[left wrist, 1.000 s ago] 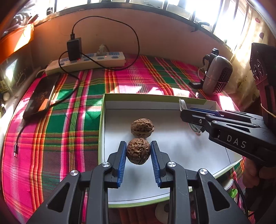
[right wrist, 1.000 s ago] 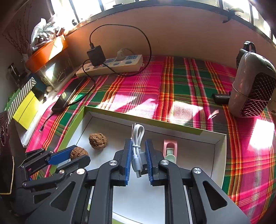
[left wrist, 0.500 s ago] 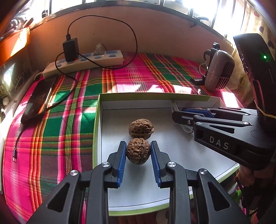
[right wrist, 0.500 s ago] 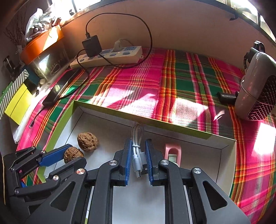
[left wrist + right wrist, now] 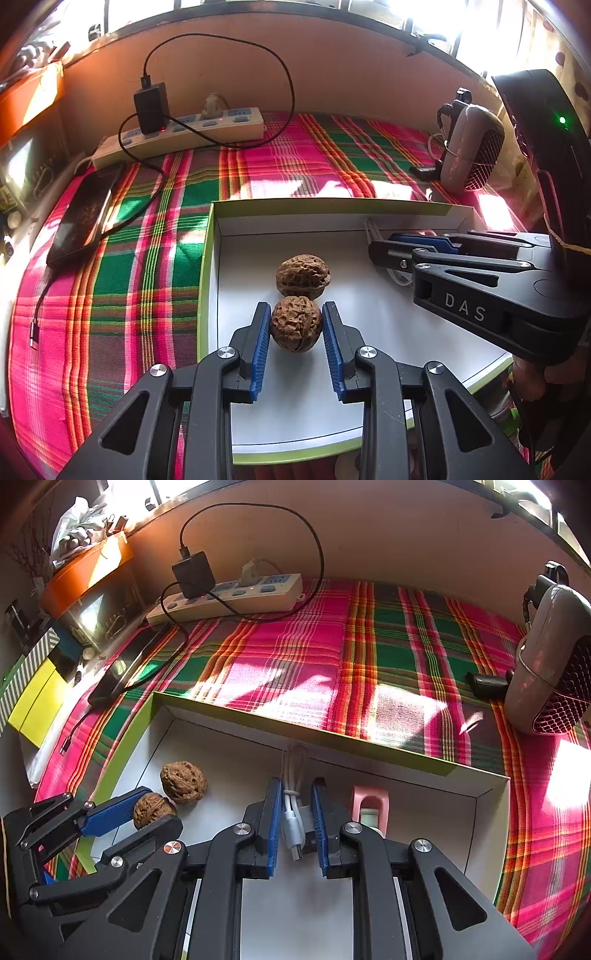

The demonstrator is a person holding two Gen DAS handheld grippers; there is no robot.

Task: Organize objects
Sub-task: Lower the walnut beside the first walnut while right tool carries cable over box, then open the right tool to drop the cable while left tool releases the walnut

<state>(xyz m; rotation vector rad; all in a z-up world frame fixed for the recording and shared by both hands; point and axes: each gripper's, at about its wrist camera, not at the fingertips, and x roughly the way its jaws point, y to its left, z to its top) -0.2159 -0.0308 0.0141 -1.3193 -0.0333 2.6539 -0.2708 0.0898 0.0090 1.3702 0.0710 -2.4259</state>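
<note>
Blue pads, left gripper (image 5: 295,325): they bracket the nearer walnut (image 5: 295,324) in the white tray (image 5: 369,387); the pads look to be at its sides, though light contact and a hairline gap cannot be told apart; the jaws stand narrow, about a walnut's width.
Blue pads, right gripper (image 5: 294,812): closed about as far as they go on the bundled white cable (image 5: 291,812), whose plug end pokes out toward the camera below the pads.
Step in hand: likely setting both items down inside the tray; a judgement from how they sit.
Doing it well, left: let the walnut rest fully on the tray floor before parting the jaws, and open evenly, since a round shell will probably roll if one pad drags.
Doing it well, right: lay the cable flat against the far wall ahead of the fingers, then release without snagging the tie.
Just ahead of left gripper: the second walnut (image 5: 303,275), touching or nearly touching the held one; a nudge could send it rolling.
Beside right gripper: a pink holder (image 5: 370,803) close on its right side, a thing to clear when pulling back.
Between the grippers: little room; they work close together in one tray.
Beyond the tray: plaid cloth (image 5: 147,240), power strip (image 5: 184,133) with charger (image 5: 150,107), dark phone (image 5: 85,214) far left, small heater (image 5: 472,151) far right; all well apart.
</note>
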